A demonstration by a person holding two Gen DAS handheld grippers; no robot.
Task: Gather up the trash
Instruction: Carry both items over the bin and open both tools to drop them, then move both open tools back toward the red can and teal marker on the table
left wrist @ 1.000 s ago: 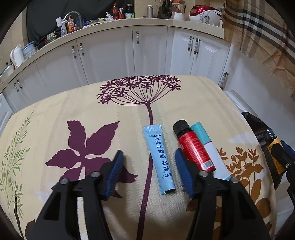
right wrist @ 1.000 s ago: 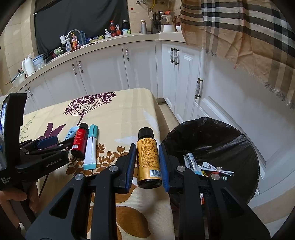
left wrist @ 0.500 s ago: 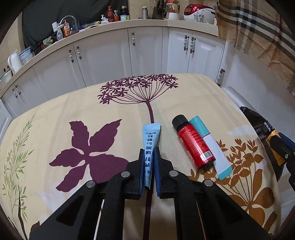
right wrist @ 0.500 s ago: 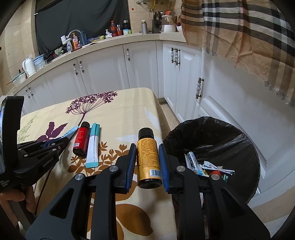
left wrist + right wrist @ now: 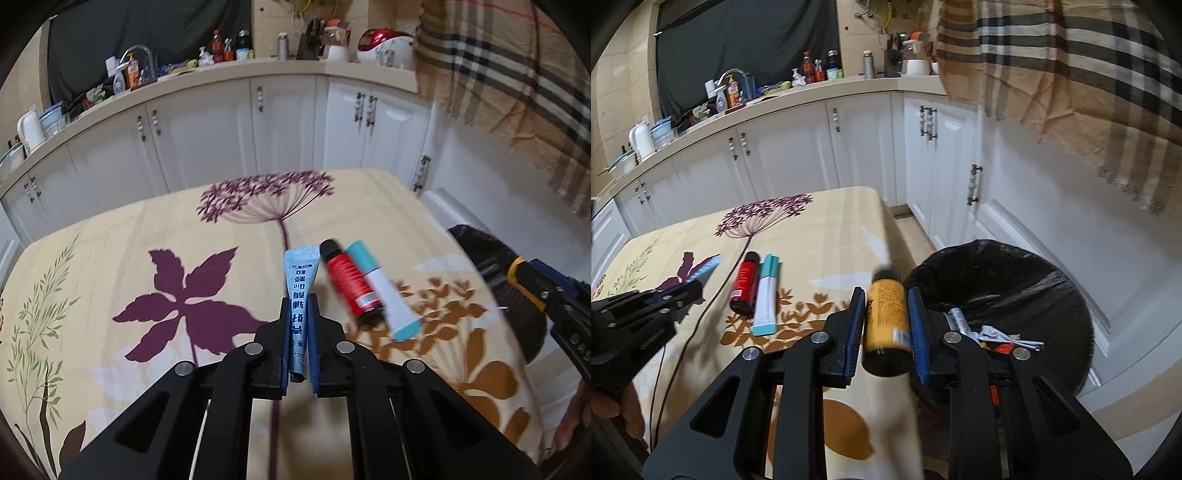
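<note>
My left tongs (image 5: 298, 306) are clamped on the blue tube (image 5: 300, 280), its flat end jutting out over the worktop (image 5: 147, 229). My right tongs (image 5: 886, 306) grip the yellow bottle (image 5: 886, 314) beside the black trash bin (image 5: 1034, 280). The red bottle (image 5: 351, 282) and teal tube (image 5: 384, 295) lie side by side, touching, on the worktop.

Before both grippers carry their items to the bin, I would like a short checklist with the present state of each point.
1. Left gripper shut on the blue tube: ok, the pads press both sides.
2. Right gripper shut on the yellow bottle: ok, though the picture is blurred.
3. Trash bin open and near the right gripper: ok, the black bag is open and some trash lies inside.
4. Blue tube clear of the table: cannot tell.
5. Table fully cleared: not ok, the red bottle and the teal-and-white tube lie there side by side.
</note>
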